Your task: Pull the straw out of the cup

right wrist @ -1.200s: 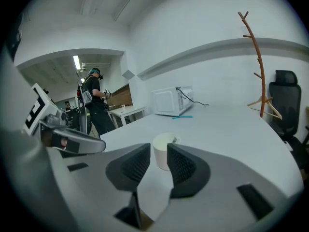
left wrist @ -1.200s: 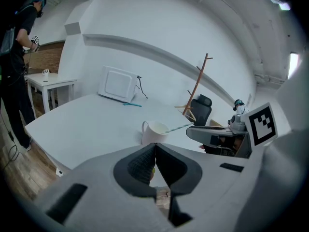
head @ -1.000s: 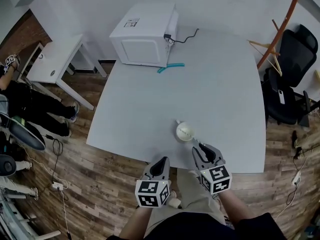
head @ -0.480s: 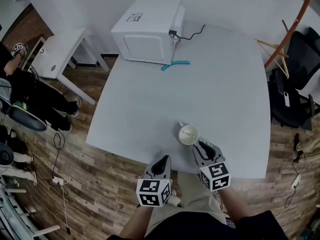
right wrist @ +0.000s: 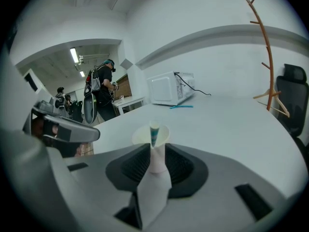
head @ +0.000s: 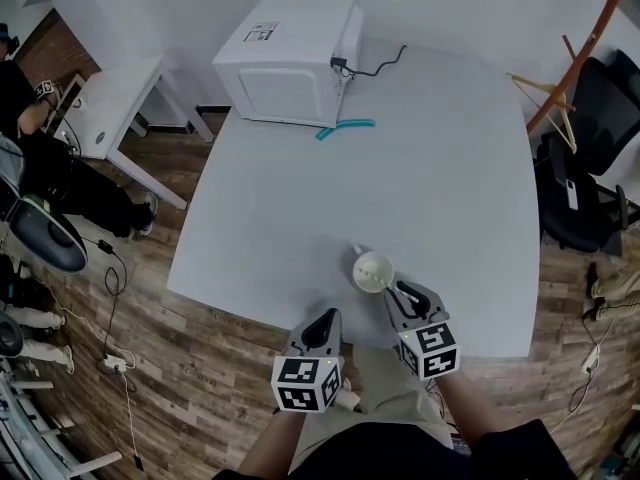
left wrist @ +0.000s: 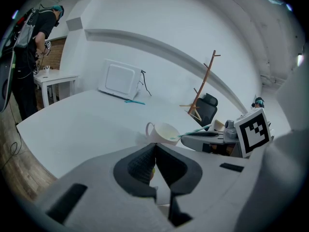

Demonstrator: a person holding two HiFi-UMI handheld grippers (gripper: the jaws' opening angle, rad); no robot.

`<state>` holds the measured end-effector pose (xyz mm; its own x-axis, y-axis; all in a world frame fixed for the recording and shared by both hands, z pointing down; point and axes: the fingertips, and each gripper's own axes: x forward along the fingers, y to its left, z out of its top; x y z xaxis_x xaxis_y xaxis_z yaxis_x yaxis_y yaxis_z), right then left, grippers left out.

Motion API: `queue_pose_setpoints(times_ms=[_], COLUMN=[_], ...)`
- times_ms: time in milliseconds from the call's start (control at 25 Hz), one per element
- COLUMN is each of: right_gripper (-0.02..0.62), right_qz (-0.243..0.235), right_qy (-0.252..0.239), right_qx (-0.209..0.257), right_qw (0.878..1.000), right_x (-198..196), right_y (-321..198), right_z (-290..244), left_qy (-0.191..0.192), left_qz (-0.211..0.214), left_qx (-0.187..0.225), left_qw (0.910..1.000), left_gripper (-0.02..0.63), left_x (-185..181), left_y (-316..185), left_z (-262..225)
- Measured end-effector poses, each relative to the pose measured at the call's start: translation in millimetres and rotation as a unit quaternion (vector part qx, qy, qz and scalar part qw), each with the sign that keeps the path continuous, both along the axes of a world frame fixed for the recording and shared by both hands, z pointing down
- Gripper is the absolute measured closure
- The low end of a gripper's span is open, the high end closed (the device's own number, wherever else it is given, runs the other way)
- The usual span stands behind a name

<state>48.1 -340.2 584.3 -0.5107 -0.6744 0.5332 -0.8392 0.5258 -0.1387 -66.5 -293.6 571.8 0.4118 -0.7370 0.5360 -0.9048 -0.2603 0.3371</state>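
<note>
A white cup [head: 372, 271] with a handle stands on the grey table [head: 400, 188] close to its front edge. My right gripper [head: 405, 293] sits just behind the cup, over the table's edge, shut on a straw [right wrist: 153, 134]. The straw has a white paper sleeve and a teal-striped end, and its far tip reaches the cup's mouth [right wrist: 140, 135]. The left gripper view shows the straw [left wrist: 195, 130] slanting from the cup [left wrist: 163, 132] to the right gripper. My left gripper [head: 325, 323] hangs off the table's front edge, left of the cup, shut with nothing in it [left wrist: 154, 146].
A white microwave [head: 290, 63] stands at the table's far left corner with a teal object [head: 345, 128] lying in front of it. A small white side table [head: 110, 108] and a person are at the left. A black chair [head: 585, 168] and a wooden coat stand [head: 570, 58] are at the right.
The head view has shifted slightly. Cup, straw and both grippers keep about the same places relative to each other.
</note>
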Motion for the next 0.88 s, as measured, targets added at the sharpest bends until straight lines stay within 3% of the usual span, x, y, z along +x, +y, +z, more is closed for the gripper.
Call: queue_pose_setpoints(times_ms=[280,440,880], right_gripper=[0.502,0.548,0.552], right_qz=[-0.013,-0.011,-0.011], right_qy=[0.006,0.013,0.017], right_qx=[0.004,0.016,0.036], right_qw=[1.0,1.0,0.999], right_x=[-4.8,-7.8,-11.4], right_y=[-1.2,-4.0,3.5], right_z=[-1.5,-8.8,-25.6], left_qy=[0.0,0.0,0.0], left_qz=[0.0,-0.003,-0.003], left_qx=[0.001,0.001,0.014], left_qw=[1.0,1.0,0.9999], left_gripper=[0.589,0.589,0.589], left_x=[2.2,1.4,-2.7], left_y=[-0.8,0.0,12.3], left_z=[-0.2,-2.5,-13.9])
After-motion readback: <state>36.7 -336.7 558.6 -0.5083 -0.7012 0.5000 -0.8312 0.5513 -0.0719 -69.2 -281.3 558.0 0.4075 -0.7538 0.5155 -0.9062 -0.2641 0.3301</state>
